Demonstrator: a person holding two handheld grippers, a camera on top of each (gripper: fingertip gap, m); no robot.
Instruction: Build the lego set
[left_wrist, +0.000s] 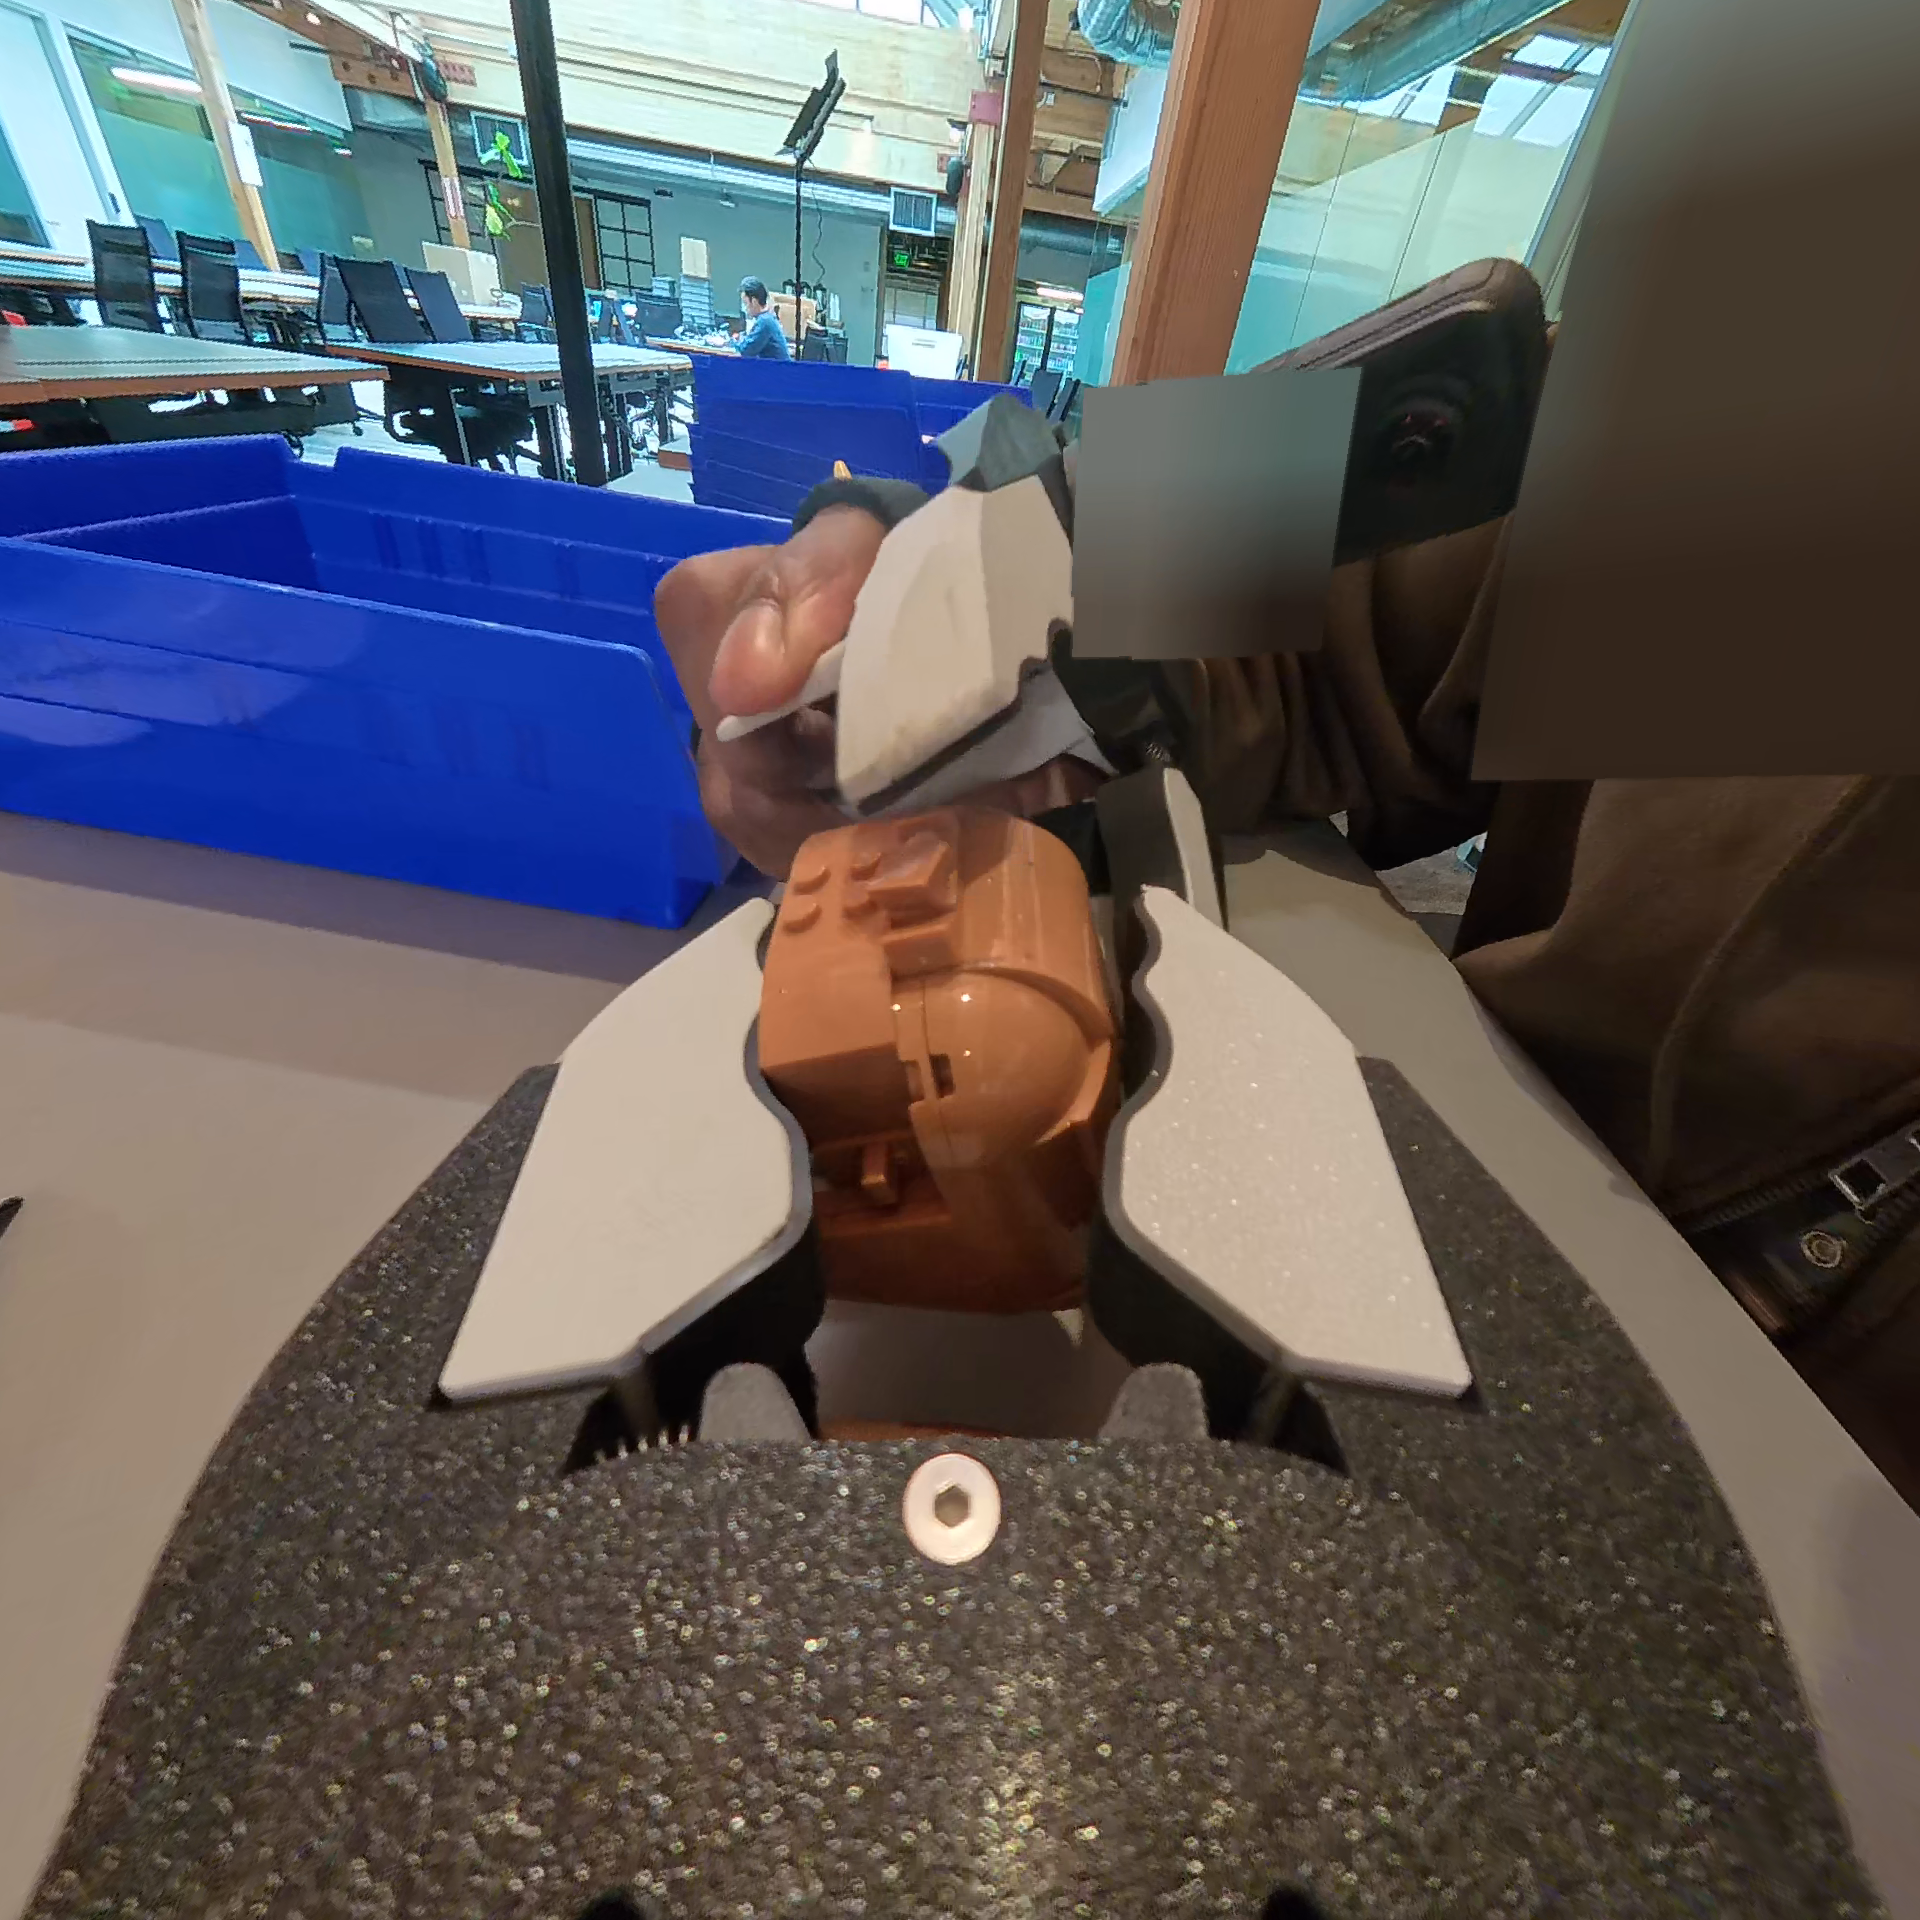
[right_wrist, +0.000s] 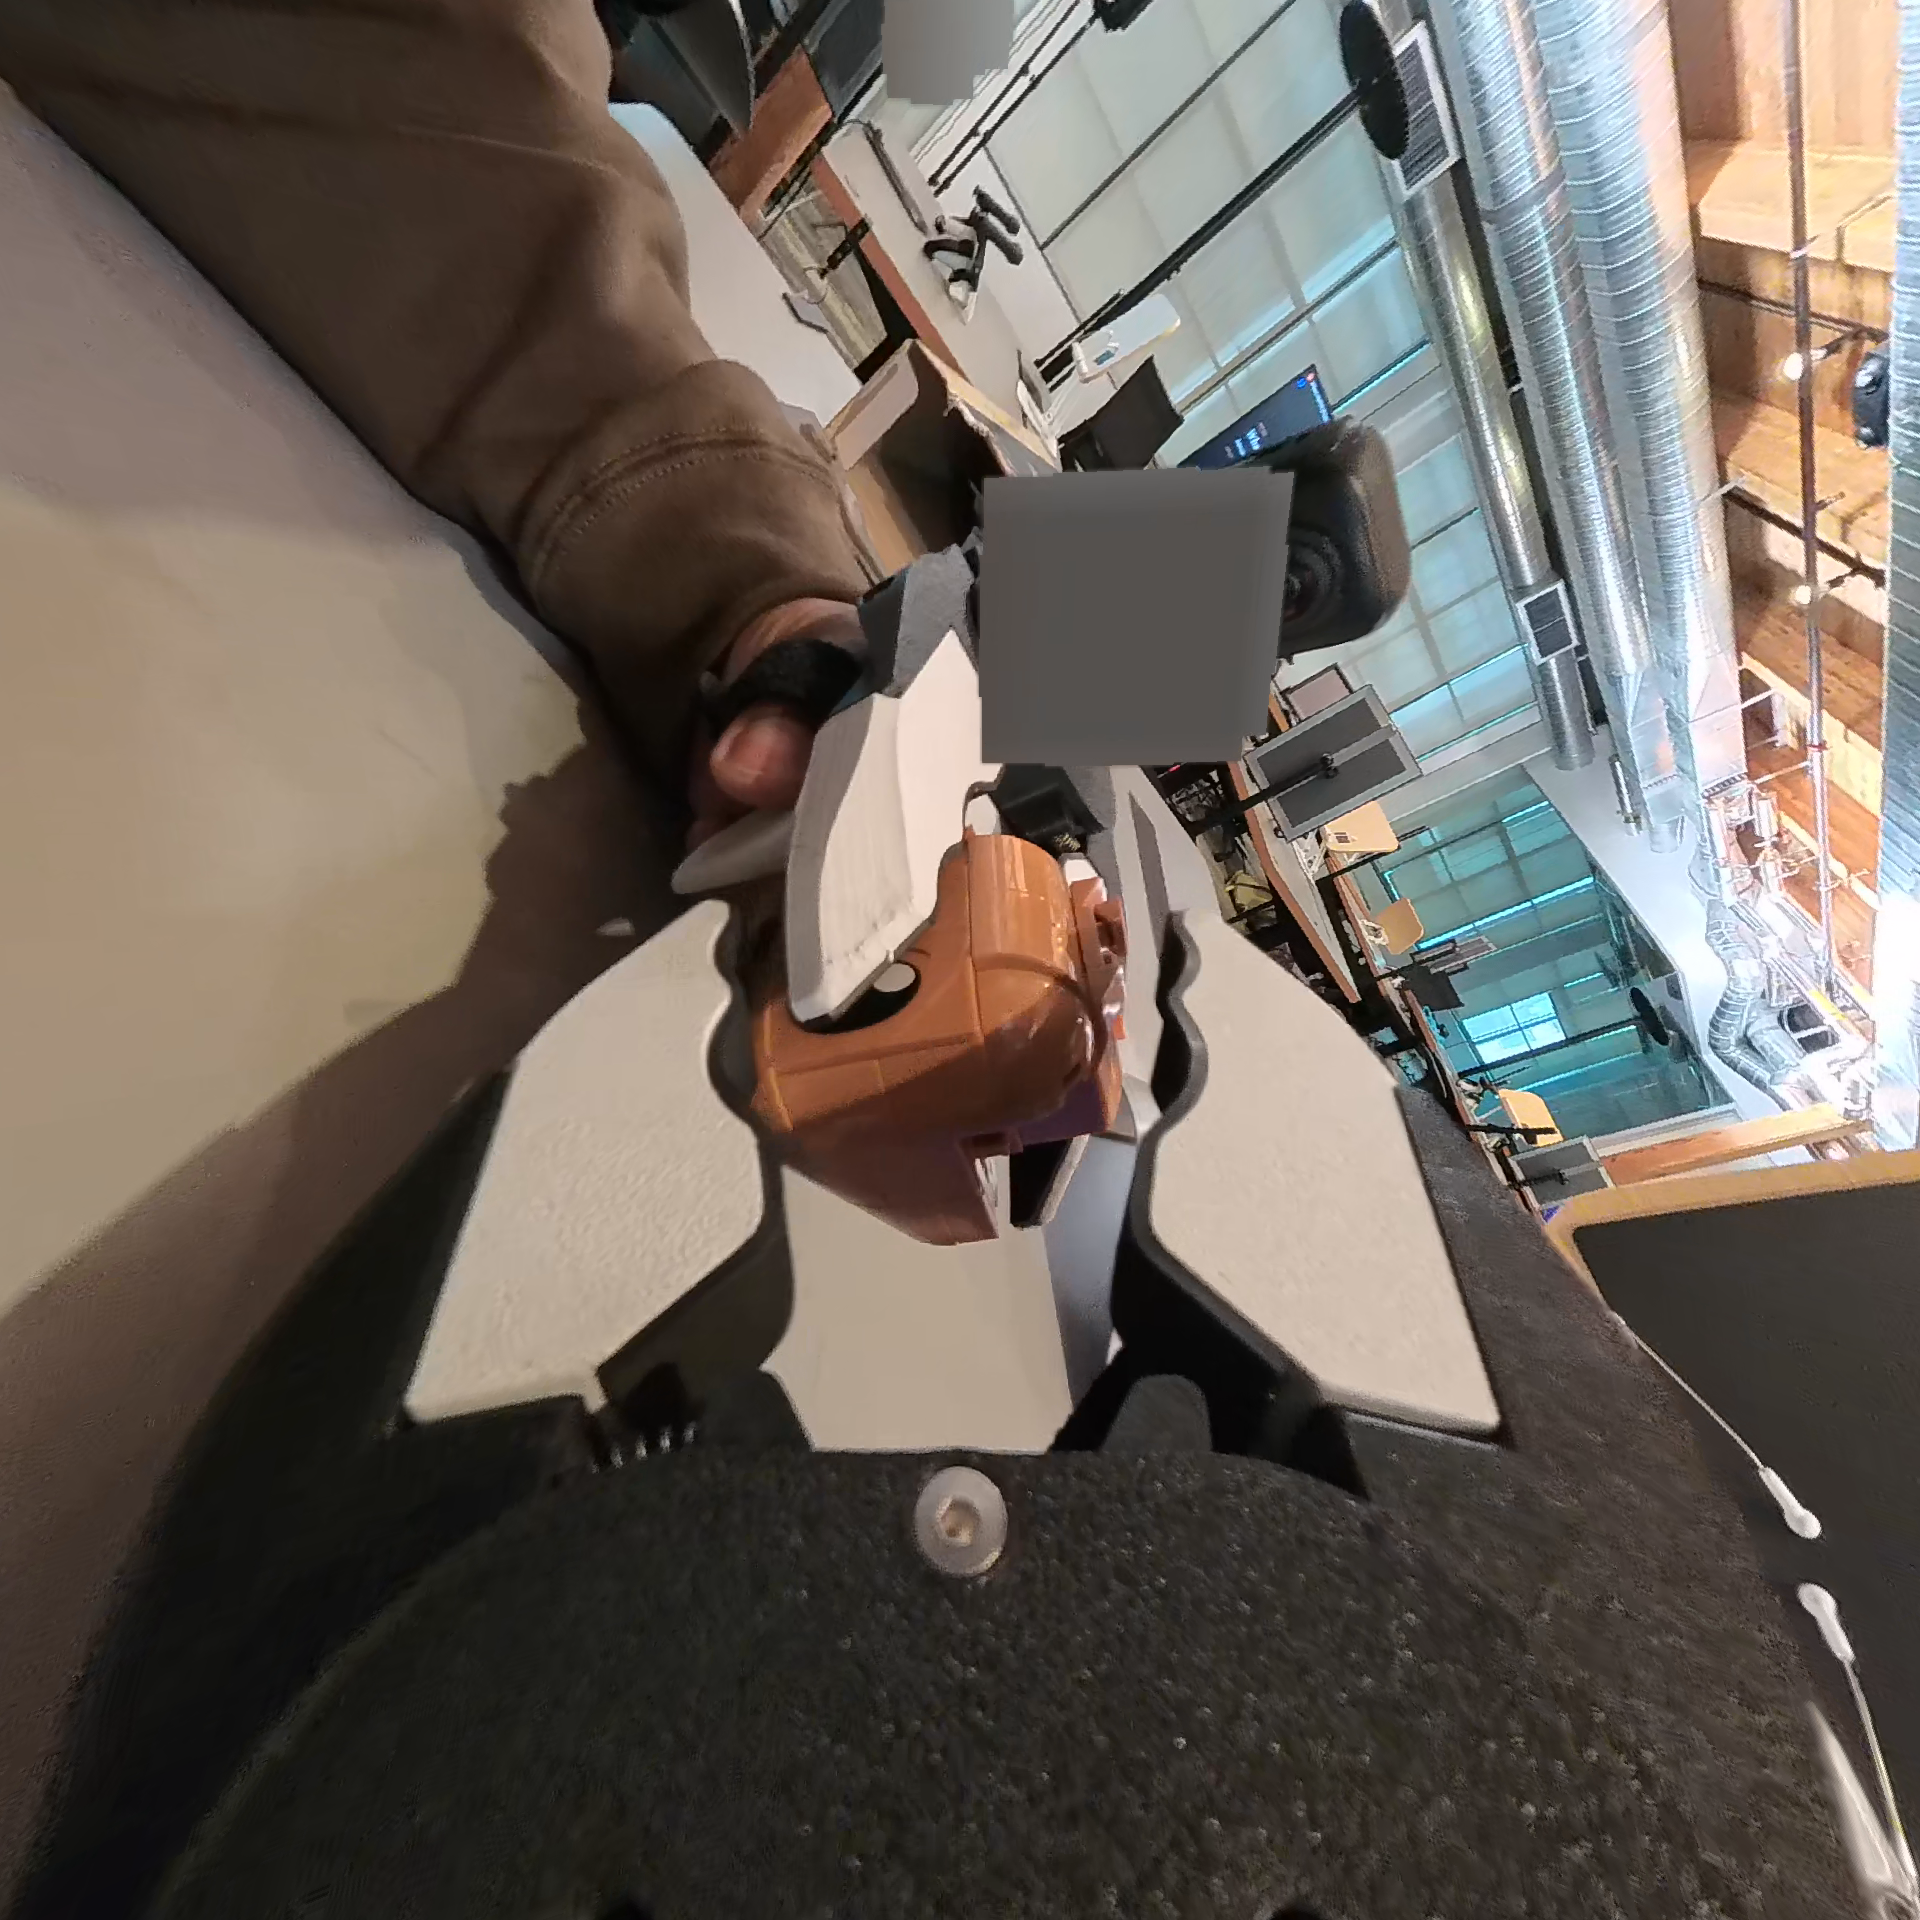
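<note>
A brown lego assembly (left_wrist: 966, 1060) with a rounded side and studs on top is held up above the table. My left gripper (left_wrist: 956, 925) is shut on it, one finger on each flank. My right gripper (left_wrist: 1029, 831) comes in from the far side and closes on the assembly's far end. In the right wrist view, the right gripper (right_wrist: 951, 935) has its jaws narrowed around the assembly (right_wrist: 935, 1081). The left gripper (right_wrist: 982, 1060) clamps it from the opposite side. The assembly's underside is hidden.
Blue plastic bins (left_wrist: 312, 675) stand at the back left on the light grey table (left_wrist: 260, 1039). A person's hand (left_wrist: 758, 644) and brown sleeve (right_wrist: 468, 312) hold the grippers close together. Office desks and chairs lie beyond. My hands' fingertips stand some 4 centimeters from each other.
</note>
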